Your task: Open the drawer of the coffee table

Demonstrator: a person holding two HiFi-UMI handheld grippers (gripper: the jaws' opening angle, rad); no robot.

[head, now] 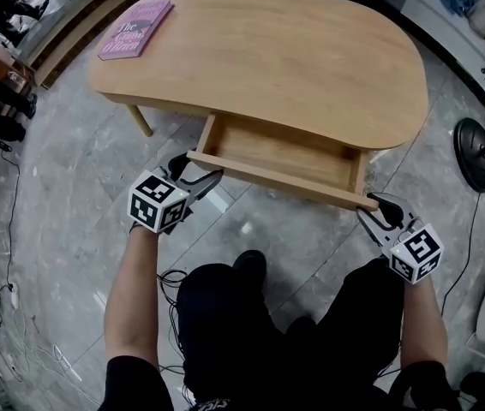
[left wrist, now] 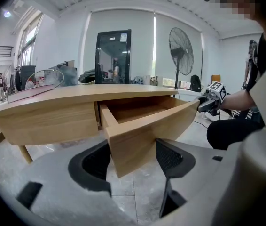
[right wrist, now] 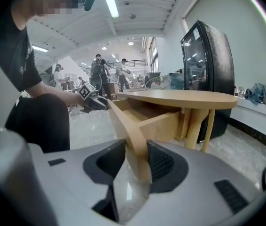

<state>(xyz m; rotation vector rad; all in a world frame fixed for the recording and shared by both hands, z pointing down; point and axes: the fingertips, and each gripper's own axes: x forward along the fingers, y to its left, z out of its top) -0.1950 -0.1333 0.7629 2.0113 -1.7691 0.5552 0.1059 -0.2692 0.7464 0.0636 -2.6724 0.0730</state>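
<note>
The light wooden coffee table (head: 311, 58) has its drawer (head: 268, 148) pulled partly out toward me, and the drawer looks empty. My left gripper (head: 195, 171) is at the left end of the drawer front (head: 277, 178). In the left gripper view that corner (left wrist: 137, 131) sits between the jaws with both pads against it. My right gripper (head: 378, 211) is at the right end. In the right gripper view the thin panel edge (right wrist: 135, 140) is pinched between its pads (right wrist: 163, 161). Each gripper also shows in the other's view, the right gripper (left wrist: 208, 102) and the left gripper (right wrist: 95, 101).
A pink book (head: 136, 27) lies on the table's far left. A standing fan's base (head: 476, 154) is on the floor at the right, and its head (left wrist: 180, 51) rises behind the table. A black glass-door cabinet (right wrist: 210, 69) stands beyond. Cables (head: 11, 229) run over the floor at the left. My knees are under the drawer.
</note>
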